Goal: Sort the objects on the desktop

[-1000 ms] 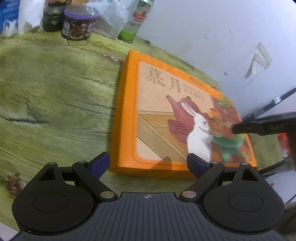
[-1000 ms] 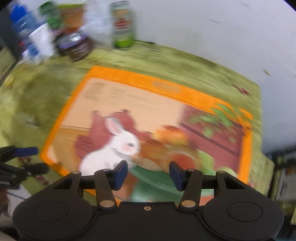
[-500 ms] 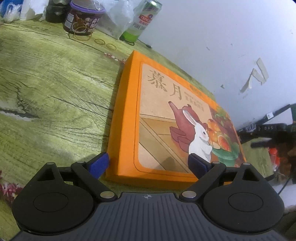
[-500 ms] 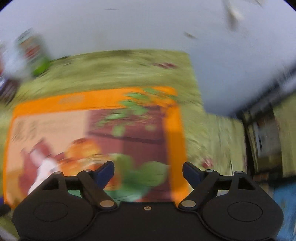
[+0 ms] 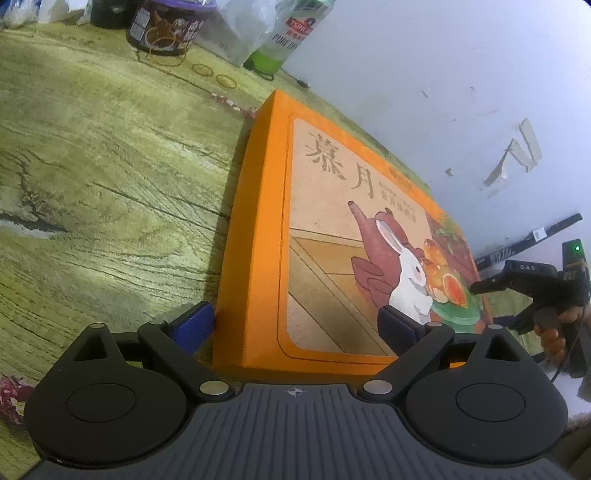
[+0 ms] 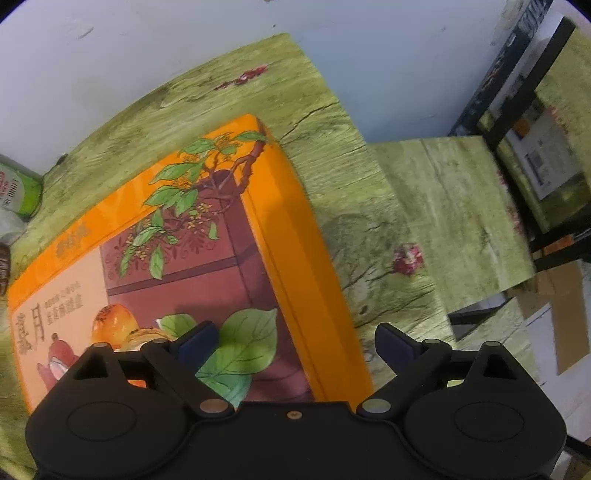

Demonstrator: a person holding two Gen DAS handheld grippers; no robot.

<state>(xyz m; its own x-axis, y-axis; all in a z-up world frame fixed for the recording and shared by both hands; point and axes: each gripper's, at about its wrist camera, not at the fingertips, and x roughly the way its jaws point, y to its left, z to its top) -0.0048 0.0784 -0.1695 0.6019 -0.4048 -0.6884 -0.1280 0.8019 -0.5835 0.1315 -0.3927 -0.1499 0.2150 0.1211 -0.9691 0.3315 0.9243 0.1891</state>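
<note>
Both grippers, left gripper [image 5: 297, 325] and right gripper [image 6: 295, 341], have just been widening and now straddle opposite edges of the orange gift box [image 5: 332, 240], so closing evenly should help.

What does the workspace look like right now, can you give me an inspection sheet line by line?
Surface: table under a green wood-grain cloth.
Job's things: orange box lying flat, rabbit picture on its lid.
Clutter: purple-lidded tub, green can, plastic bag and rubber bands at the far edge.
Grippers: left gripper open, jaws astride the box's near left corner; right gripper open, jaws astride its right edge. Both have just been opening; neither presses the box.
Cables: thin dark cord by the can.
Surroundings: white wall; dark shelf frame to the right.
</note>
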